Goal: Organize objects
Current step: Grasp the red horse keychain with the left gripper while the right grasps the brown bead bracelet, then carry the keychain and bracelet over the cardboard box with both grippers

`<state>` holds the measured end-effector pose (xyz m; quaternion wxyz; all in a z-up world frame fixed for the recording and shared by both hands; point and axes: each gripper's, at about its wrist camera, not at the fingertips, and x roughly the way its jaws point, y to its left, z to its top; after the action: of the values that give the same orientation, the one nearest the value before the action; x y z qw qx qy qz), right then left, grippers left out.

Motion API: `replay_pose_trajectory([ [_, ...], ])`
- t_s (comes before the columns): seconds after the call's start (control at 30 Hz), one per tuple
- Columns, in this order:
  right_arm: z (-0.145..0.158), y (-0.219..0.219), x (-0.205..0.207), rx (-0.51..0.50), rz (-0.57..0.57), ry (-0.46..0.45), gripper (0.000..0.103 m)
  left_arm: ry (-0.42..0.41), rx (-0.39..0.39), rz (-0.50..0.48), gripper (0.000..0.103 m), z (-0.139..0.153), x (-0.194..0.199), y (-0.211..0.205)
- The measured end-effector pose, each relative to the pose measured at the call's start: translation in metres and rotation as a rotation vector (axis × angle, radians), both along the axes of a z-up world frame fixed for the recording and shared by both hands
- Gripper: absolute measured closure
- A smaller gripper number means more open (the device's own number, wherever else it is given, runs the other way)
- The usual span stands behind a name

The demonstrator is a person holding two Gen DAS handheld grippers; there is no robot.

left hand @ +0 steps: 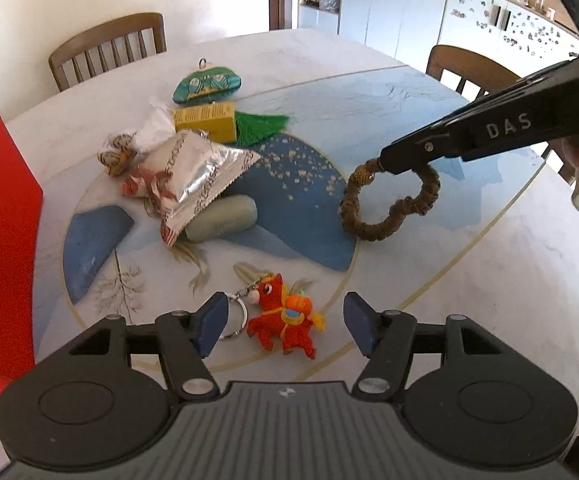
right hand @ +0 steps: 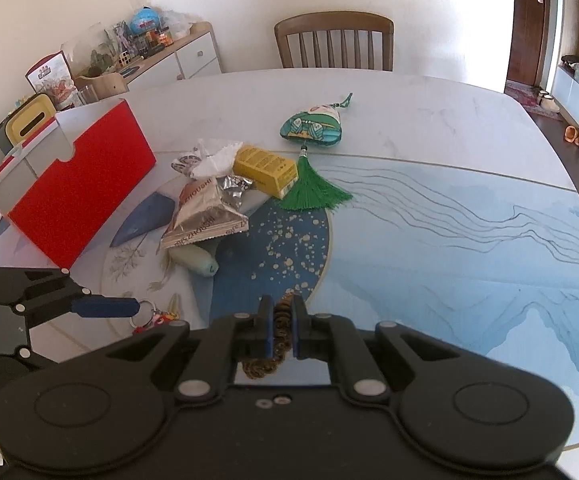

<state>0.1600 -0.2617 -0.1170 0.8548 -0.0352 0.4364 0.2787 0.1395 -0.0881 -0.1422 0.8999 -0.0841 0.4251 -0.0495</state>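
My left gripper [left hand: 285, 312] is open low over the table. A red plush donkey keychain [left hand: 285, 320] lies on the table between its blue pads, which do not touch it. My right gripper [right hand: 281, 308] is shut on a brown braided rope ring [right hand: 279, 324]. In the left wrist view that ring [left hand: 389, 204] hangs from the right gripper [left hand: 385, 158] above the blue part of the table. One left finger [right hand: 105, 307] shows beside the key ring [right hand: 143, 316] in the right wrist view.
A red open box [right hand: 77, 200] stands at the table's left. A pile sits in the middle: silver snack packet [left hand: 197, 176], yellow carton [left hand: 205, 120], teal sachet [left hand: 205, 86] with green tassel [left hand: 261, 126], grey-green tube [left hand: 225, 218], wrapped sweets [left hand: 115, 154]. Wooden chairs [right hand: 333, 40] ring the table.
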Motion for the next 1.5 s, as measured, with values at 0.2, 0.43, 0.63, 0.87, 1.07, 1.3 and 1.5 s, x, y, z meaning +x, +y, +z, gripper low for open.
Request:
replay_pose_trajectory([
  [0.2, -0.002, -0.001, 0.000, -0.004, 0.004, 0.004, 0.096, 0.026, -0.011, 0.014, 0.044, -0.006, 0.003, -0.001],
  [0.43, -0.001, -0.001, -0.001, -0.003, 0.007, 0.004, 0.096, 0.025, -0.001, 0.045, 0.062, -0.003, 0.003, -0.002],
  [0.63, 0.005, 0.002, -0.002, 0.005, 0.018, -0.005, 0.096, 0.020, 0.001, 0.075, 0.066, 0.003, 0.002, 0.000],
  [0.87, 0.023, 0.009, -0.004, 0.030, 0.031, -0.026, 0.096, -0.002, -0.057, 0.135, 0.067, 0.018, -0.005, 0.018],
  [1.07, 0.045, 0.022, -0.007, 0.063, 0.053, -0.050, 0.096, -0.044, -0.087, 0.180, 0.067, 0.041, -0.014, 0.042],
  [1.3, 0.070, 0.053, -0.008, 0.068, 0.093, -0.081, 0.096, -0.081, -0.094, 0.272, 0.067, 0.071, -0.028, 0.090],
  [1.5, 0.094, 0.090, -0.011, 0.081, 0.140, -0.135, 0.096, -0.119, -0.055, 0.367, 0.067, 0.093, -0.045, 0.132],
])
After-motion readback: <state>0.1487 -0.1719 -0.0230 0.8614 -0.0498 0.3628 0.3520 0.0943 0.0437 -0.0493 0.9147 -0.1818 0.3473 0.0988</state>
